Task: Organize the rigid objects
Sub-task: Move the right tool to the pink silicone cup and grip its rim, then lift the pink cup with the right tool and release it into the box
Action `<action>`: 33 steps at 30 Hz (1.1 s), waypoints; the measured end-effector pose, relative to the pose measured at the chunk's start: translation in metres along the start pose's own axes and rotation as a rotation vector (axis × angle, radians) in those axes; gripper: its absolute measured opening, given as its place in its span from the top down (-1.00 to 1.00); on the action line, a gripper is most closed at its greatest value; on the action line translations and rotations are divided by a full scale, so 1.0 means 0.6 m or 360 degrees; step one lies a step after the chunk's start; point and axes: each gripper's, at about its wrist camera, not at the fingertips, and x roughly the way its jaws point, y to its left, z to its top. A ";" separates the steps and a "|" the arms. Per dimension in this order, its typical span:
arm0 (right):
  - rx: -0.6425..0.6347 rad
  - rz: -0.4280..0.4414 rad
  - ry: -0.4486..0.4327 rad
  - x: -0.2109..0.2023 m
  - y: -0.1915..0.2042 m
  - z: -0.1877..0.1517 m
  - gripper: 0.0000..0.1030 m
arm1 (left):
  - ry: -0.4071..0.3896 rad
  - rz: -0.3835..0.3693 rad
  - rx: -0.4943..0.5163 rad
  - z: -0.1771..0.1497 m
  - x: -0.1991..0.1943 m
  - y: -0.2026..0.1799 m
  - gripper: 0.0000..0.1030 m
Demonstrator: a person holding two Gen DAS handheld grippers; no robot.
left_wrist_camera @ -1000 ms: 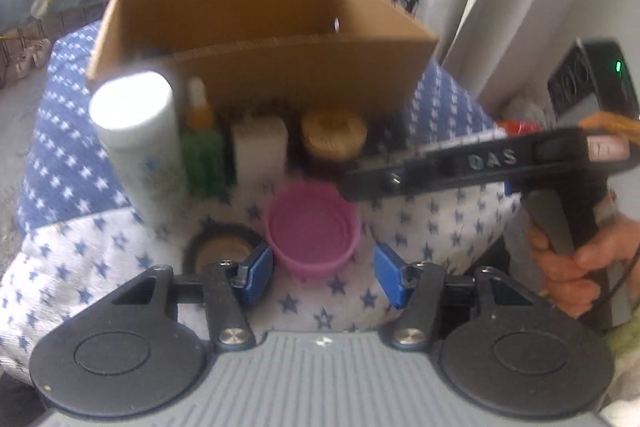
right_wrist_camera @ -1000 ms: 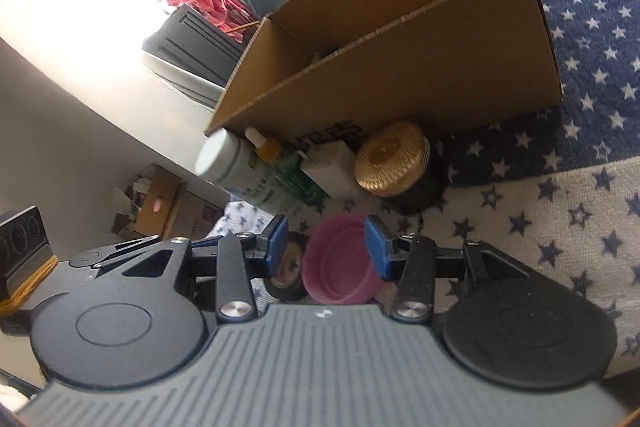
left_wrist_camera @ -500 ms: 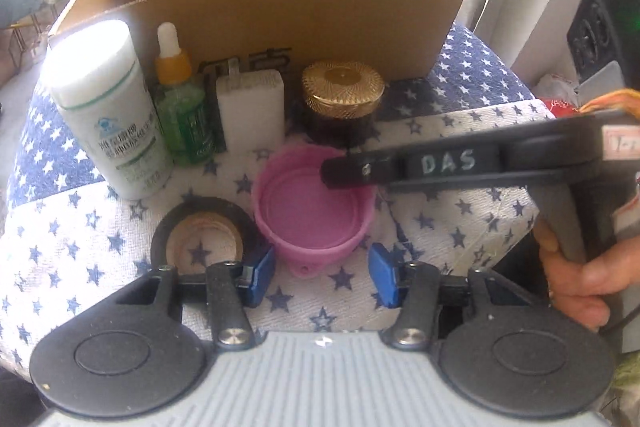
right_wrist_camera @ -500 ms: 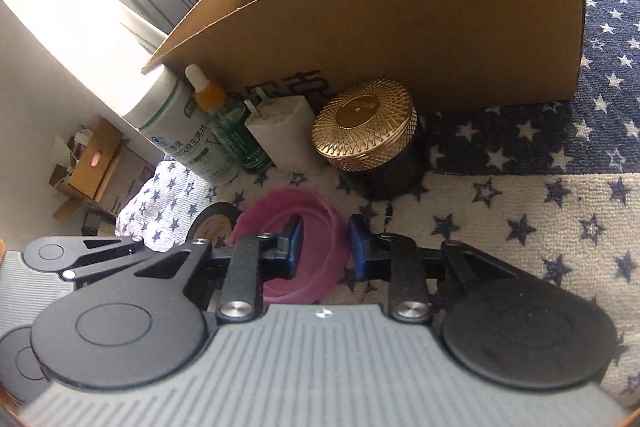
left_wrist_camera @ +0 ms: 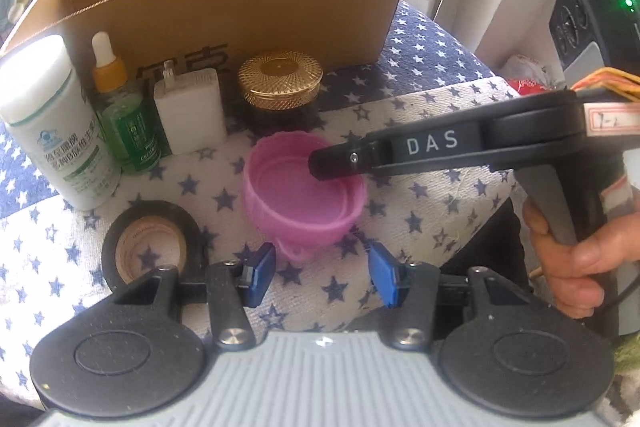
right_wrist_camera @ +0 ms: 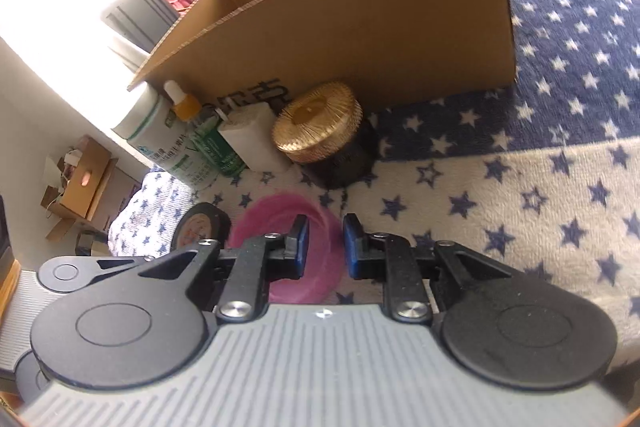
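Note:
A pink plastic cup (left_wrist_camera: 304, 187) stands on the star-patterned blanket in front of a cardboard box (left_wrist_camera: 224, 7). My right gripper (right_wrist_camera: 323, 242) is closed on the cup's right wall (right_wrist_camera: 320, 227), one finger inside the cup and one outside; in the left wrist view its finger (left_wrist_camera: 340, 159) reaches into the cup from the right. My left gripper (left_wrist_camera: 322, 273) is open and empty, just in front of the cup. Behind the cup stand a white bottle (left_wrist_camera: 52, 123), a green dropper bottle (left_wrist_camera: 124, 119), a white charger (left_wrist_camera: 190, 111) and a gold-lidded jar (left_wrist_camera: 280, 81).
A black tape roll (left_wrist_camera: 152, 243) lies left of the cup, near my left finger. The box (right_wrist_camera: 360, 27) is open at the top. A black device (left_wrist_camera: 592, 19) and a curtain stand off the blanket's right edge.
My right gripper moved onto the pink cup and closed on its wall. The left gripper tilted down and drew closer to the objects, staying open.

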 end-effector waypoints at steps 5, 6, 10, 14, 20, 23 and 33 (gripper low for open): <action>0.0014 0.0014 -0.0017 0.002 -0.005 -0.005 0.66 | 0.0022 0.0058 0.0018 0.007 0.010 -0.005 -0.11; 0.0016 0.0015 -0.0018 0.003 -0.006 -0.006 0.66 | 0.0021 0.0069 0.0018 0.008 0.012 -0.006 -0.11; 0.0027 0.0033 -0.0019 0.004 -0.010 -0.006 0.65 | 0.0018 0.0105 0.0029 0.010 0.018 -0.011 -0.12; 0.0024 0.0041 -0.0035 0.005 -0.011 -0.008 0.65 | 0.0011 0.0125 0.0027 0.013 0.023 -0.013 -0.12; 0.0017 0.0031 -0.0071 -0.002 -0.004 -0.013 0.65 | 0.0004 0.0143 0.0007 0.015 0.021 -0.011 -0.02; 0.0014 0.0040 -0.0084 -0.009 -0.001 -0.014 0.65 | -0.0003 0.0126 0.0002 0.012 0.015 -0.011 0.03; -0.0012 0.0072 -0.0102 -0.016 0.019 -0.020 0.67 | -0.0034 0.0115 -0.0007 0.003 -0.004 -0.011 0.09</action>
